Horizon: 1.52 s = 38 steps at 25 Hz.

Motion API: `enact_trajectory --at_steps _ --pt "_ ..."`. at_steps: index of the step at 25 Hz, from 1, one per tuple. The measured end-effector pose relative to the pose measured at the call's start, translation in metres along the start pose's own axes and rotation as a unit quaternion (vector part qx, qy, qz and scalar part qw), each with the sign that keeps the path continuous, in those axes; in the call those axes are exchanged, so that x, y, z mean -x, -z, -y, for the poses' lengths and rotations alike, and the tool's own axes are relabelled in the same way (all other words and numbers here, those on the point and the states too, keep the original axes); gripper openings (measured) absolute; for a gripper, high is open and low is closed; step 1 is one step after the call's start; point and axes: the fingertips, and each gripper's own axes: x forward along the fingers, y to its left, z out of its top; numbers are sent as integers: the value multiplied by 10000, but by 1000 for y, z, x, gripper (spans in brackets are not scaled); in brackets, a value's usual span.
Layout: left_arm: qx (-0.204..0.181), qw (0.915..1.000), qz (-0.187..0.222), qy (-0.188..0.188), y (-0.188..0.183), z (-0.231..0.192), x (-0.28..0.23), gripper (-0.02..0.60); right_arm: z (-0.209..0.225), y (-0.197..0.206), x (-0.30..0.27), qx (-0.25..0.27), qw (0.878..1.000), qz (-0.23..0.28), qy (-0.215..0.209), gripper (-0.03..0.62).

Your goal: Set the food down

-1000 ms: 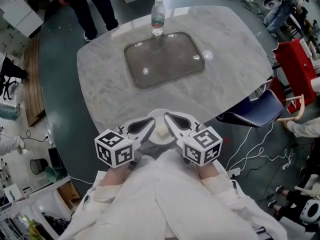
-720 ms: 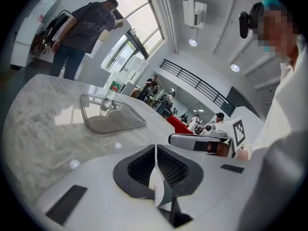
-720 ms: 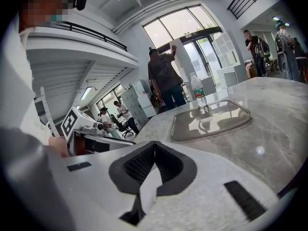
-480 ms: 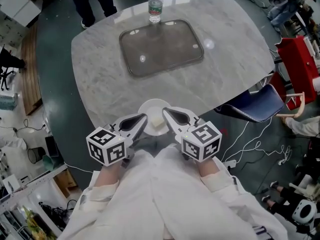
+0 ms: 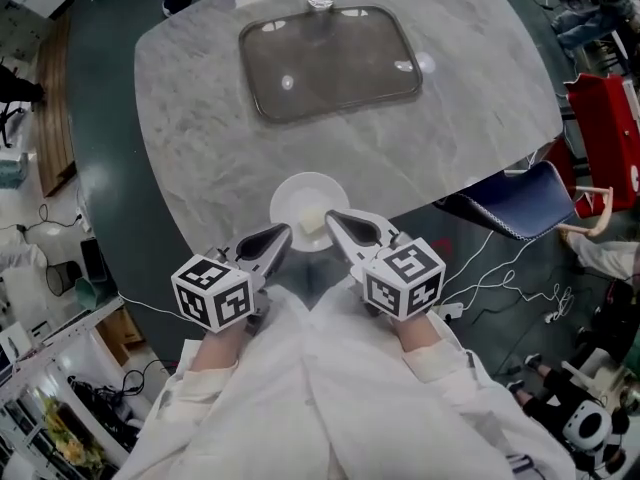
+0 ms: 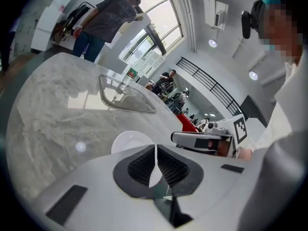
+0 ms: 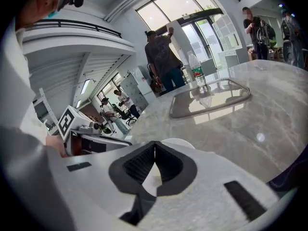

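Progress showed over the last second. The left gripper (image 5: 282, 234), jaws pressed to a thin line on what looked like the near-left rim of the plate (image 5: 298, 190), had carried it farther over the marble surface (image 5: 190, 118). The plate, with the pale food (image 5: 313, 222) on it, sat just inside the near edge, where earlier it hung half off it. The right gripper (image 5: 336, 219) was likewise closed on the near-right rim. Setting down looked nearly done; only letting go remained.
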Motion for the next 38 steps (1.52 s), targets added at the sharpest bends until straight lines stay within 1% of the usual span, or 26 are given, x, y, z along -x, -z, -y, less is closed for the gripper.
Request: enact_trajectory --at_steps 7,12,15,18,23,30,35,38 --pt "264 9990 -176 -309 21 -15 -5 25 10 27 -4 -195 9993 -329 41 2" --pt "525 9983 -15 -270 30 -20 -6 25 13 48 -5 -338 9980 -525 44 2" --pt "611 9974 -70 -370 38 -27 -5 25 14 58 -4 -426 9972 -613 51 3" --pt "624 9964 -135 -556 45 -37 -4 25 19 67 -5 -527 9964 -652 107 3" --pt "562 9954 -215 -746 54 -46 -6 26 29 79 -5 -684 9949 -674 321 3" --pt "675 9938 -324 -826 65 -51 -11 26 34 92 -7 -838 9929 -769 341 3" --pt "754 9903 -329 -1118 67 -60 -9 26 39 95 -6 -913 9920 -785 368 3" --pt "801 9894 -348 -1164 68 -63 -8 28 45 96 -5 -1005 9910 -760 454 3"
